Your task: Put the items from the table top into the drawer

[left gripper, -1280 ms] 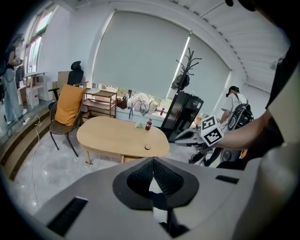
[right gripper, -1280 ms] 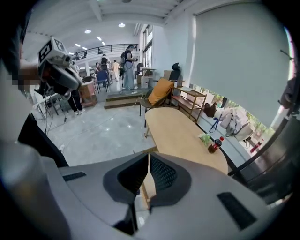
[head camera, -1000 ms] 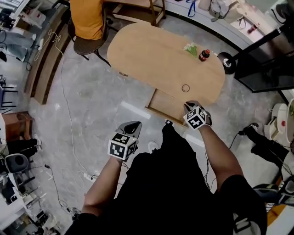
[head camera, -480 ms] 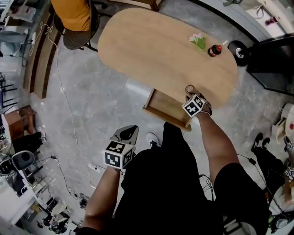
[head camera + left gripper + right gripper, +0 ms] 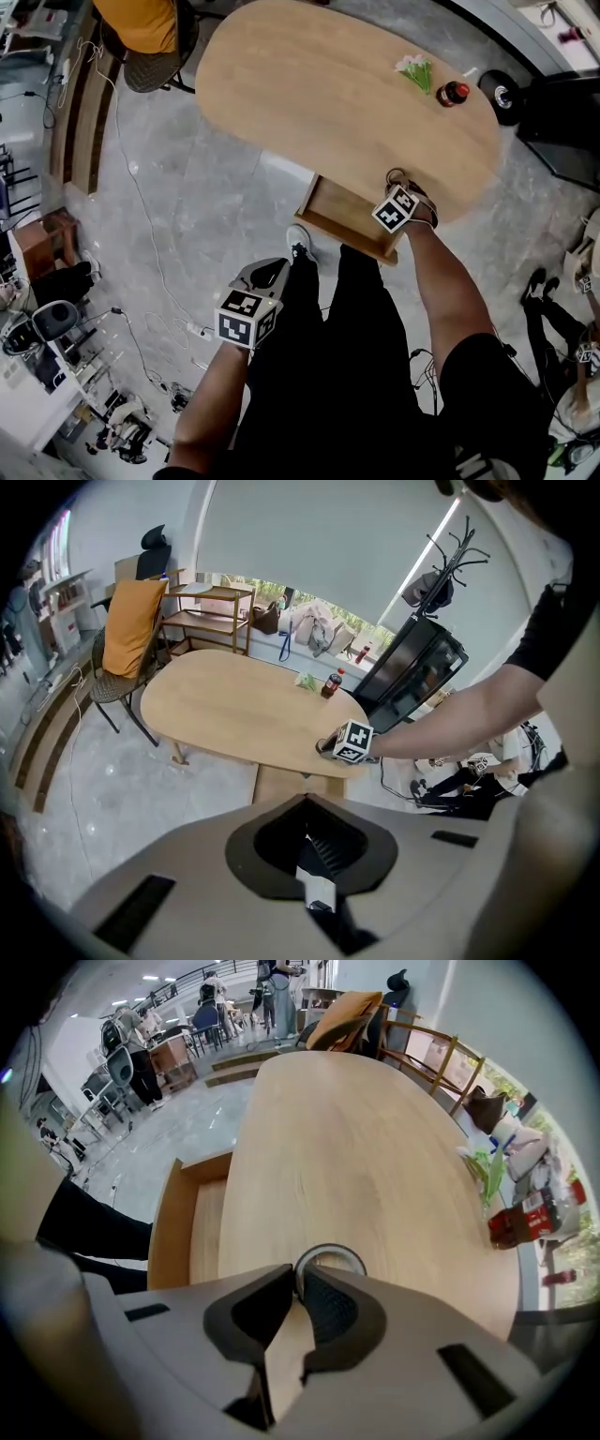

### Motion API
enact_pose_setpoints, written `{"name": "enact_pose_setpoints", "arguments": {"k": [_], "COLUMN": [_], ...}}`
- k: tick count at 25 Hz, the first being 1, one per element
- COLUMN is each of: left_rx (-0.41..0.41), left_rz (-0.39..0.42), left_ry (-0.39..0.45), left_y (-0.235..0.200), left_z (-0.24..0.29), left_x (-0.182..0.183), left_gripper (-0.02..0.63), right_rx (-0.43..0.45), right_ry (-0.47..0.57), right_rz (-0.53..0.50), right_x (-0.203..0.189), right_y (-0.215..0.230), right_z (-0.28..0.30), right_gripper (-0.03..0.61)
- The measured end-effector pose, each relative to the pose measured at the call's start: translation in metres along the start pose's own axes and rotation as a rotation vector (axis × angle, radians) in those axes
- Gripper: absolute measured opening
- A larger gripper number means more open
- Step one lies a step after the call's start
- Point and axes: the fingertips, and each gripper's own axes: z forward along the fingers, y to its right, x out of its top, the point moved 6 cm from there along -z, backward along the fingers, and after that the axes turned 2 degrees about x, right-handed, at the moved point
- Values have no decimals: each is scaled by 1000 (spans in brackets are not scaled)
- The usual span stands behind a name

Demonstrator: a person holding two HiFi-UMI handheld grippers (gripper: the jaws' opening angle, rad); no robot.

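Observation:
A small ring [image 5: 397, 175] lies near the front edge of the oval wooden table [image 5: 319, 84]. My right gripper [image 5: 400, 190] is on it; in the right gripper view its jaws are pinched on the ring's [image 5: 329, 1258] near rim. Right beside it, under the table edge, the wooden drawer [image 5: 345, 221] stands pulled out, its floor bare [image 5: 204, 1227]. A green sprig [image 5: 415, 71] and a red-capped dark bottle [image 5: 455, 93] stand at the table's far right. My left gripper [image 5: 268, 272] hangs shut and empty over the floor, left of the person's legs.
A chair with an orange cloth [image 5: 143, 30] stands at the table's far left end. A white cable [image 5: 150, 234] runs across the grey floor. A black round stand base [image 5: 502, 94] sits beyond the bottle. Office clutter lines the left edge.
The right gripper has reached forward from beside the drawer onto the table and closed on the ring. The left gripper stayed low over the floor.

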Motion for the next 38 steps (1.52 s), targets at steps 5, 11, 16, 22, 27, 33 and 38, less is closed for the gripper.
{"name": "enact_pose_setpoints", "arguments": {"k": [5,11,16,22,27,33,38], "left_rx": [-33,-79,-132,-133,-100,-62,-61], "left_rz": [58,128,148,179,173,123,109], "left_ry": [-33,-41,-45,-77,-77,-87,-96], "left_y": [-6,-23,-28,-40,-58,-77,-100], "left_z": [9,29,40,30,19,8,-2], "left_x": [4,16,5,-34,-52,-71,-87], "left_gripper": [5,5,5,5,5,5,5], "right_rx": [-9,2,48,88,82,44,7], "right_ry": [66,133,88,42,-2,-21,-52], "right_rz": [90,187,259,309,257,157,178], "right_x": [5,-8,-36,-29,-9,12,21], "right_y": [-9,-53,-109,-145,-138,-137,-146], "right_z": [-22,-60,-47,6,71,110,117], "right_gripper": [32,32,32,32,34,34,89]}}
